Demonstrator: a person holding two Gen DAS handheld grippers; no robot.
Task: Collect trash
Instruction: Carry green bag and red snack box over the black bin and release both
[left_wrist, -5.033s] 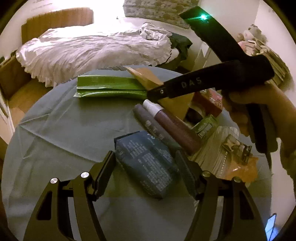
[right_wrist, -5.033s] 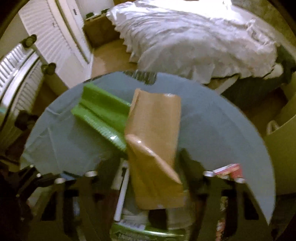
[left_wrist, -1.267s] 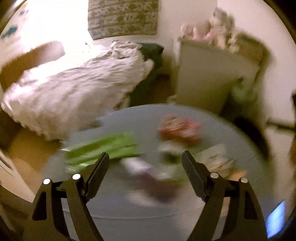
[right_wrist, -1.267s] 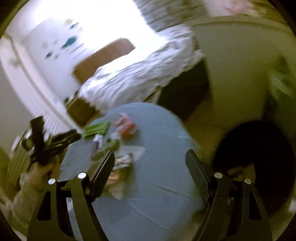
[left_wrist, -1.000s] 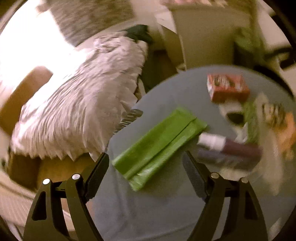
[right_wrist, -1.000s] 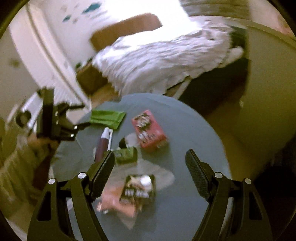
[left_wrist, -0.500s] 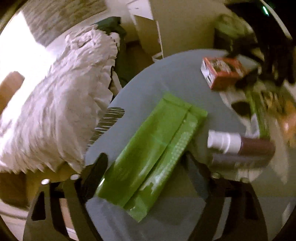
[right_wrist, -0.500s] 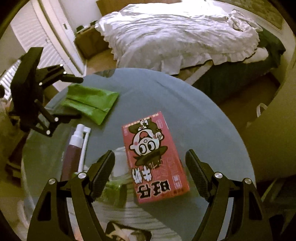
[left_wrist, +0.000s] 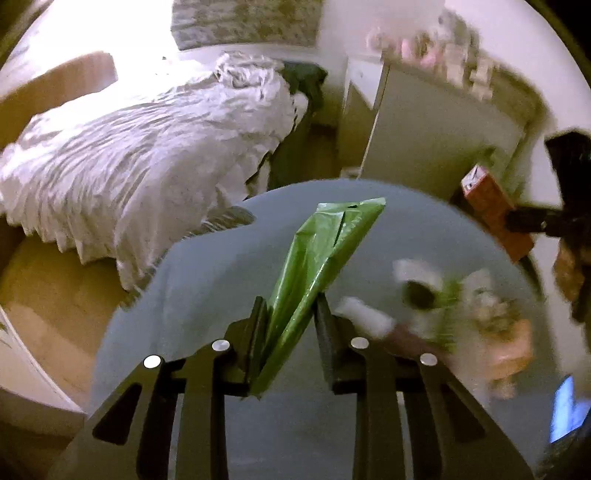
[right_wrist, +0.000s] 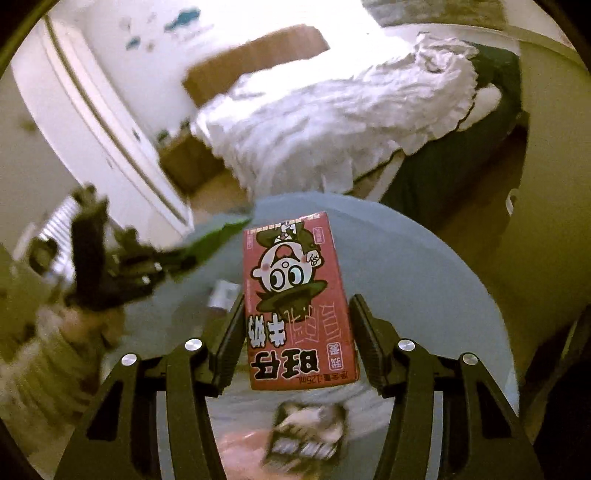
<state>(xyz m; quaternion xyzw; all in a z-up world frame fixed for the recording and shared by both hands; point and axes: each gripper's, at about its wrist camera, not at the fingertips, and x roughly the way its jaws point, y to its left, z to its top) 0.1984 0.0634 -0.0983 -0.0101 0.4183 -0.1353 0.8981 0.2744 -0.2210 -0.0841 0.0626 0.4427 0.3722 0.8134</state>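
My left gripper (left_wrist: 290, 310) is shut on a green plastic wrapper (left_wrist: 325, 247) and holds it lifted above the round grey table (left_wrist: 229, 258). My right gripper (right_wrist: 295, 314) is shut on a red milk carton (right_wrist: 295, 295) with a cartoon face, raised above the table (right_wrist: 413, 280). The carton also shows at the right of the left wrist view (left_wrist: 495, 206), held by the right gripper. The left gripper with the green wrapper shows at the left of the right wrist view (right_wrist: 177, 258).
Blurred trash lies on the table to the right of the left gripper: a white-capped bottle (left_wrist: 369, 317), a small cup (left_wrist: 419, 286), wrappers (left_wrist: 506, 332). A dark snack packet (right_wrist: 306, 432) lies below the carton. A white bed (left_wrist: 140, 147) and a cabinet (left_wrist: 436, 129) stand behind.
The left gripper has closed on the green wrapper and lifted it off the table. The right gripper has closed on the red carton and raised it.
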